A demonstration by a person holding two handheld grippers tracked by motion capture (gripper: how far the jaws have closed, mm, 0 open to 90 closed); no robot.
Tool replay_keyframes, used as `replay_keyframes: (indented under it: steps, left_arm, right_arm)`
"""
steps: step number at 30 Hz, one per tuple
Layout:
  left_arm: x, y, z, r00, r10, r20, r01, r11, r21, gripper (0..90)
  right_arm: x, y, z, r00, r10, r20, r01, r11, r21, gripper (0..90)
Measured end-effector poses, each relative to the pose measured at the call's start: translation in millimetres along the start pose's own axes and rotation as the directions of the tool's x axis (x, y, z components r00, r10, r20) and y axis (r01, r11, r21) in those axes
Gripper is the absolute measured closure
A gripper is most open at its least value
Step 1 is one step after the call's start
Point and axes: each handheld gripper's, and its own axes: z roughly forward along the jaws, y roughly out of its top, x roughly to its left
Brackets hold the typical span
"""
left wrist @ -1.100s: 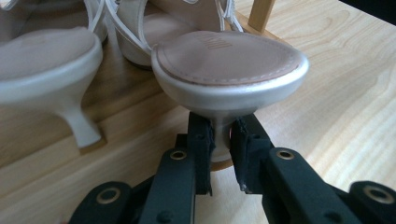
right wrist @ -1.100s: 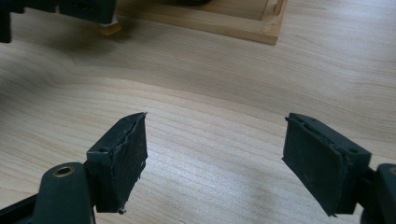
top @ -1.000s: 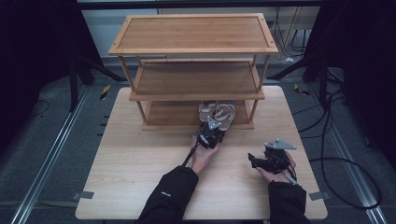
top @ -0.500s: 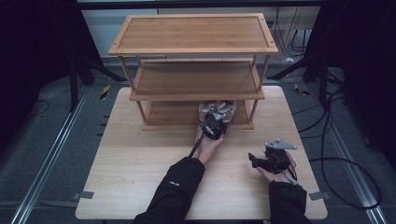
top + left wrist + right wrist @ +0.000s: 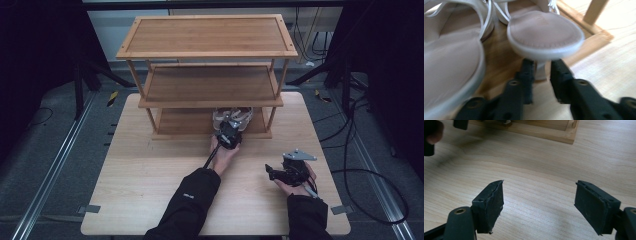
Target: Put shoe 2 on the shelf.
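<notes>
On the bottom shelf: a pale sandal point(image 5: 545, 32), heel toward us, beside its pair point(image 5: 451, 65).
Left hand-held gripper point(image 5: 541, 72): we see its jaws astride the sandal's heel — just easing apart.
Right hand-held gripper point(image 5: 539, 205): wide open, nothing held, over bare surface point(image 5: 544, 165).

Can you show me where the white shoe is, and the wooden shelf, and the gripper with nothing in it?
white shoe point(image 5: 544, 32): left gripper view, on its pink insole.
wooden shelf point(image 5: 207, 35): high view, on its top board.
right gripper point(image 5: 539, 207): right gripper view, midway between its open jaws.
</notes>
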Motion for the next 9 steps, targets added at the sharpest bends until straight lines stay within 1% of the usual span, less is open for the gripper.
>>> replay_keyframes:
  steps: [3, 4, 5, 6, 7, 9]
  left_arm:
    - [3.1, -7.0, -19.6, 0.9997, 0.005, 0.025, -0.004, 0.9997, -0.026, 63.1]
    - [6.0, -10.8, -31.8, 0.9989, 0.019, 0.043, -0.018, 0.9992, -0.034, 61.2]
    - [8.8, -14.5, -41.8, 0.998, 0.03, 0.055, -0.028, 0.9984, -0.049, 58.6]
    - [11.2, -18.4, -52.0, 0.9972, 0.032, 0.067, -0.028, 0.9983, -0.051, 56.8]
    - [13.8, -21.3, -59.6, 0.9966, 0.044, 0.07, -0.04, 0.998, -0.05, 55.1]
    - [24.0, -30.8, -81.3, 0.9946, 0.075, 0.071, -0.071, 0.9957, -0.06, 50.5]
  right_arm:
    - [0.6, -0.1, -0.5, 1.0, 0.007, -0.003, -0.007, 1.0, 0.004, 23.2]
    - [-0.3, -0.2, -0.2, 1.0, -0.002, 0.003, 0.002, 1.0, 0.001, 23.2]
    - [-0.5, -0.3, -0.4, 1.0, 0.001, 0.005, -0.001, 1.0, 0.0, 23.1]
    - [-0.8, -0.3, -0.7, 1.0, 0.003, 0.007, -0.003, 1.0, -0.001, 23.1]
    - [-1.3, -0.1, -1.0, 1.0, -0.001, 0.009, 0.002, 1.0, -0.003, 23.0]
    - [-1.1, 0.2, -1.1, 0.9999, 0.001, 0.012, -0.001, 1.0, -0.004, 22.6]
